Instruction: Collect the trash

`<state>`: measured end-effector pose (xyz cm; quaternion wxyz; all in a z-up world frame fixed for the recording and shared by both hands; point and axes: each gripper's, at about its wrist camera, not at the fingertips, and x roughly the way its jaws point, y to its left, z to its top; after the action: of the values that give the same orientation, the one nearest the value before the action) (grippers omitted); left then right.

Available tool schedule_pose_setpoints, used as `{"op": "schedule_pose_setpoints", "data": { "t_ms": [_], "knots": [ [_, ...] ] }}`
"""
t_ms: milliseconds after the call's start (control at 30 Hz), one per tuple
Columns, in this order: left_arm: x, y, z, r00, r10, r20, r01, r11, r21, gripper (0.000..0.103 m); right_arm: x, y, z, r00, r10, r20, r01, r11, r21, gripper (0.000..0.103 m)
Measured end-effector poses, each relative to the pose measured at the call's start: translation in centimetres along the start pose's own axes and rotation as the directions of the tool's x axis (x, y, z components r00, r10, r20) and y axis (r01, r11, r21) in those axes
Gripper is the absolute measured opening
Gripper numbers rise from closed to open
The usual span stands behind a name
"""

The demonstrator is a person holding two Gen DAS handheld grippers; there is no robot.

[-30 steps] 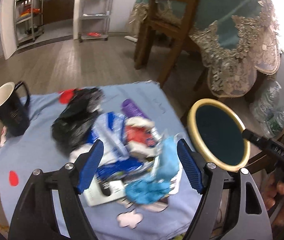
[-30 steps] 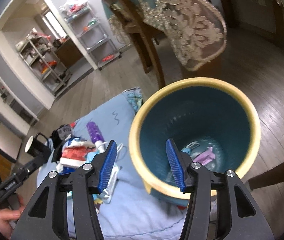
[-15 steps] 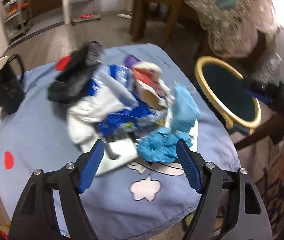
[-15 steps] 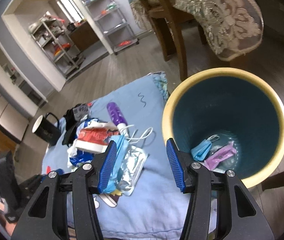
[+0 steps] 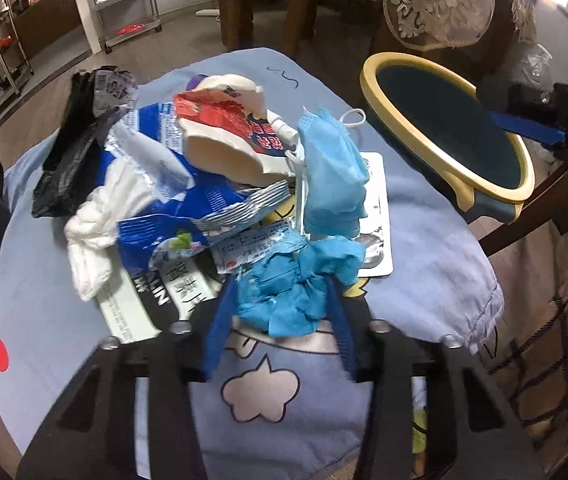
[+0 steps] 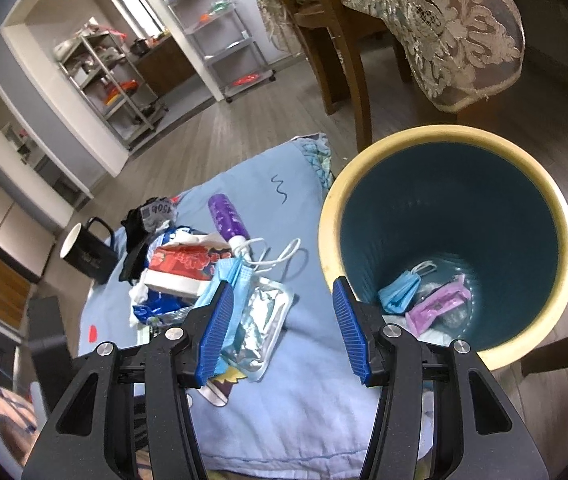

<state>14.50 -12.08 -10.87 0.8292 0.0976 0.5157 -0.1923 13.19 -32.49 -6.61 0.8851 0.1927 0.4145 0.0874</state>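
My left gripper [image 5: 279,316] jaws closing on the blue wad [image 5: 298,286] at the pile's near edge; right gripper [image 6: 284,328] half open, empty, beside the bin [image 6: 560,216]. Bin holds a few scraps; most of the pile [image 5: 187,168] is left.

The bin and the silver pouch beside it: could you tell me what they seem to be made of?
Bin: apparently moulded plastic, smooth cream rim and matte teal ribbed inside. Pouch: likely metallised foil film, going by its crinkled, mirror-like silver surface.
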Motion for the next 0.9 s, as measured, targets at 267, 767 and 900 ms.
{"op": "schedule_pose_setpoints", "data": {
  "t_ms": [267,767,900],
  "knots": [
    [-2.6,2.5,-0.5,1.000,-0.025,0.011,0.026,0.996,-0.084,0.000,1.1,1.3,-0.4,0.999,0.021,-0.029,-0.022,1.000,-0.016,0.053],
    [-2.6,3.8,-1.6,0.993,-0.116,0.017,0.117,0.975,-0.187,0.036,4.9,8.3,0.9,0.987,0.112,-0.116,-0.131,0.977,-0.170,0.054],
    [-2.7,4.9,-2.2,0.994,-0.113,0.014,0.113,0.966,-0.231,0.036,6.6,11.4,0.5,0.985,0.089,-0.145,-0.124,0.957,-0.261,0.054]
  ]
}}
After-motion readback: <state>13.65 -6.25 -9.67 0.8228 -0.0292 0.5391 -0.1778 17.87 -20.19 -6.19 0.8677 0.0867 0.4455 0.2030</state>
